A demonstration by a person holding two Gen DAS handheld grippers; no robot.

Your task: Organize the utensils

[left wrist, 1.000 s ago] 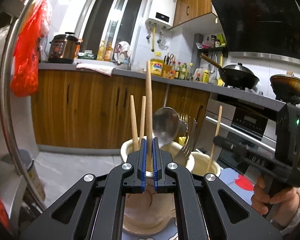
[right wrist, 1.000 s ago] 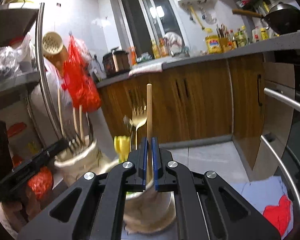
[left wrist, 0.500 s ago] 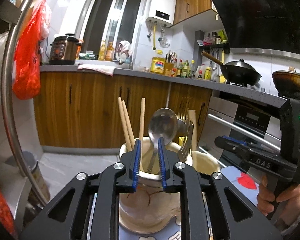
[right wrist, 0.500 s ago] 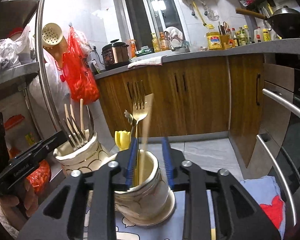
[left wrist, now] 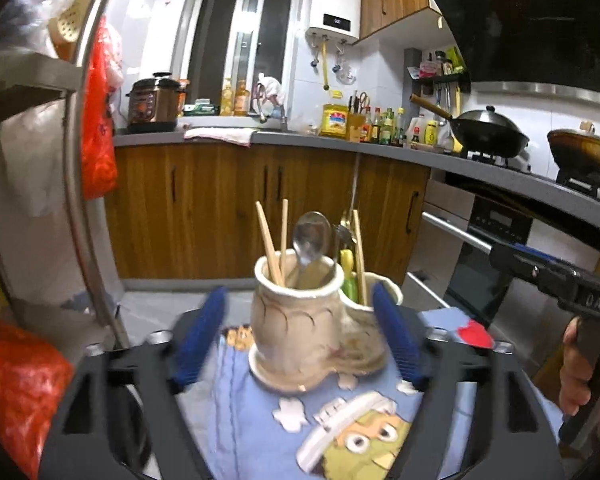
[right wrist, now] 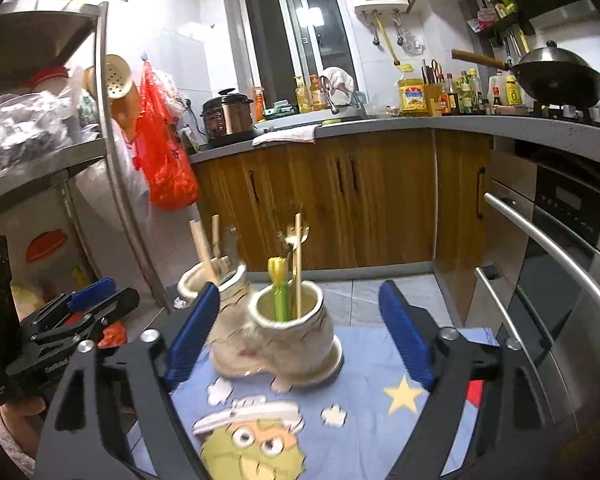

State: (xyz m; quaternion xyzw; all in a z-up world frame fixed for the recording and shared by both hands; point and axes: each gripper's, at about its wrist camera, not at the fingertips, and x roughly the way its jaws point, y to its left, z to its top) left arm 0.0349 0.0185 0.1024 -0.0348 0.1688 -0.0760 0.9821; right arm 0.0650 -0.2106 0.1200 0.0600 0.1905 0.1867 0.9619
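Two cream ceramic pots stand side by side on a blue cartoon cloth. The left pot holds wooden chopsticks and a metal spoon. The right pot holds a yellow-green utensil, a wooden chopstick and a fork. My left gripper is open and empty, its blue pads either side of the left pot. My right gripper is open and empty around the right pot. Each gripper shows at the edge of the other view: left, right.
A steel rack post with a red bag stands at the left. An oven with a steel handle is at the right. Wooden cabinets and a cluttered counter lie behind.
Both grippers opened and let go of the chopsticks, which now stand in the pots. Both grippers drew back and lowered, so the pots look smaller.
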